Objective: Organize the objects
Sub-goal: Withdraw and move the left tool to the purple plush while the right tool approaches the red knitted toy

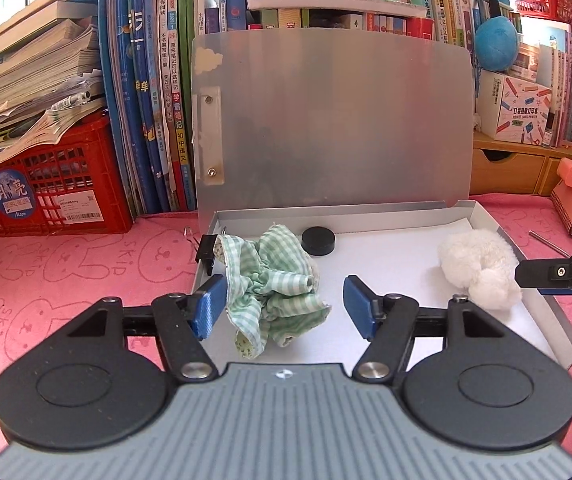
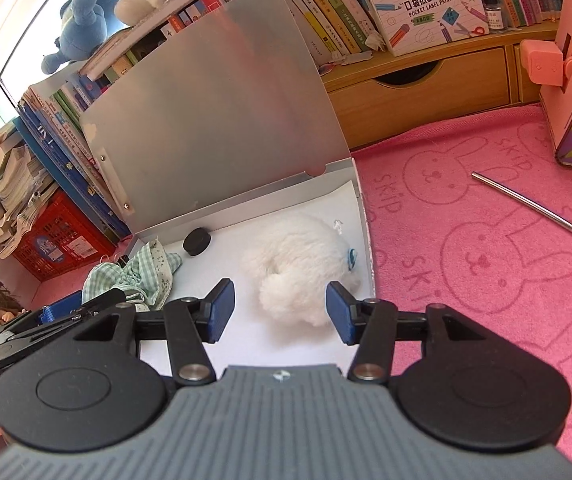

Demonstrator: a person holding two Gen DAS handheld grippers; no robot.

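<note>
While both tools hang over the open grey box point(image 1: 558, 304), the step looks like filling it;
Left gripper point(image 1: 282, 306): jaws spread wide, holding nothing; checked cloth point(image 1: 274, 280) lies bunched between its pads at the box's left, touching the left pad;
Black disc point(image 1: 318, 241): far side of the box floor;
White plush point(image 2: 298, 264): right part of the box;
Right gripper point(image 2: 280, 308): wide apart, empty, straddling the plush's near end;
Metal rod point(image 2: 538, 210): on the pink cloth, right, well apart; probably the next pick, calling for a low, narrow pinch.
</note>
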